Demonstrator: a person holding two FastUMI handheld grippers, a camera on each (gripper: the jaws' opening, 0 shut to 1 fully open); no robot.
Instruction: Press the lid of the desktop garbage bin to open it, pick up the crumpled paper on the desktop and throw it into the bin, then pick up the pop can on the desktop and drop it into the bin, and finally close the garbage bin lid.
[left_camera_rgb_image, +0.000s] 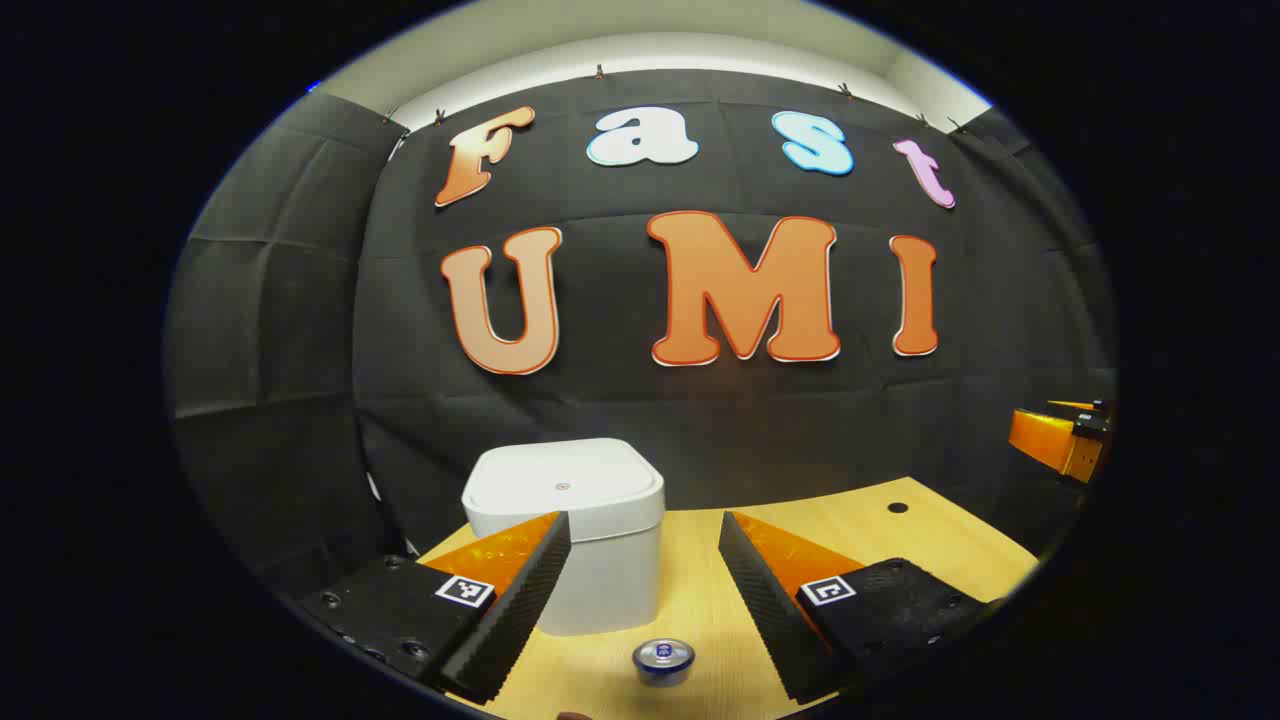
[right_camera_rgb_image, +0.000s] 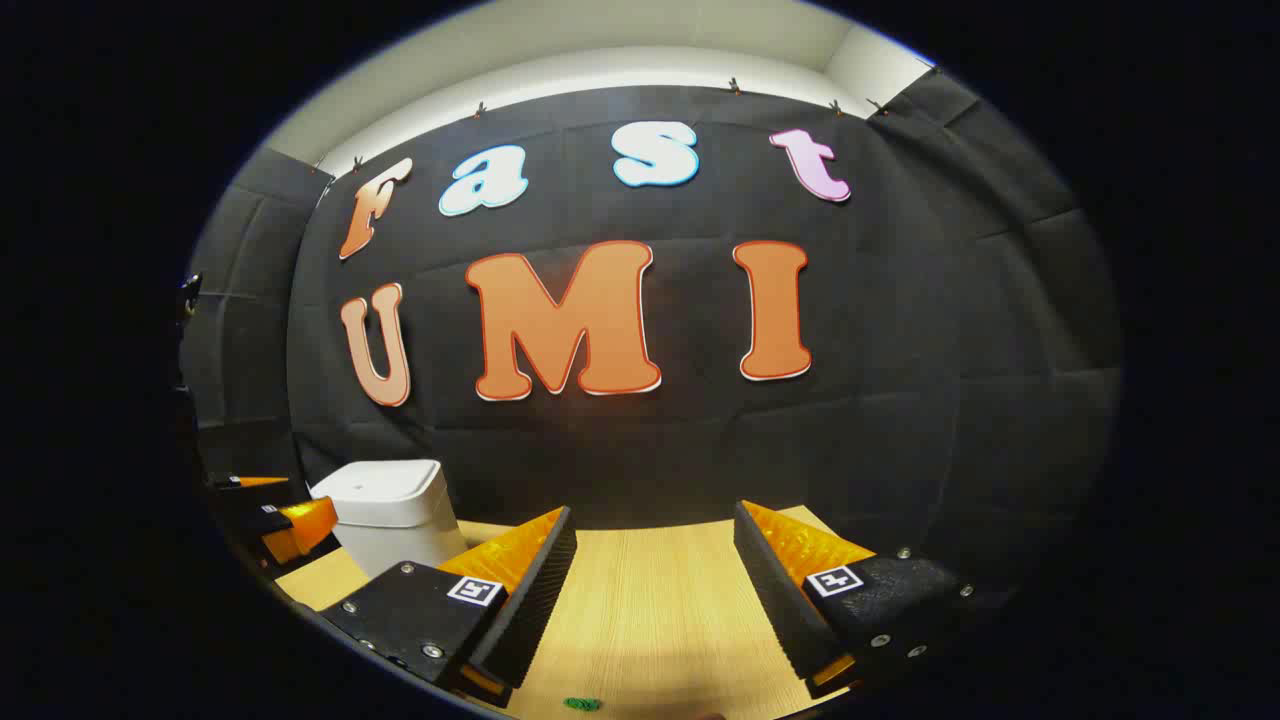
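Left gripper (left_camera_rgb_image: 645, 560): held above the near part of the desk, fingers spread wide apart with nothing between them, pointing toward the back wall.
Left gripper as seen from the right gripper view (right_camera_rgb_image: 285, 520): at the far left edge, close beside the bin, partly cut off by the edge.
Right gripper (right_camera_rgb_image: 655, 560): fingers likewise parted and empty, held over bare desk to the right of the bin.
Right gripper as seen from the left gripper view (left_camera_rgb_image: 1060, 440): a small part of it shows at the far right edge, above the desk's right end; how its fingers stand cannot be told from there.
Garbage bin (left_camera_rgb_image: 575, 530): white, squarish with rounded corners, standing upright on the desk near the back wall; its left front corner sits behind the left gripper's left finger in the left gripper view.
Bin lid (left_camera_rgb_image: 562, 480): lying flat and closed, with a small round mark at its centre.
Pop can (left_camera_rgb_image: 663, 660): upright on the desk, in front of the bin and just right of it, low between the left gripper's two fingers but not touched by either.
Small green thing (right_camera_rgb_image: 581, 704): at the bottom edge of the right gripper view on the desk; too small to identify.
Desk (left_camera_rgb_image: 880, 535): light wood grain, with a dark round hole toward its back right.
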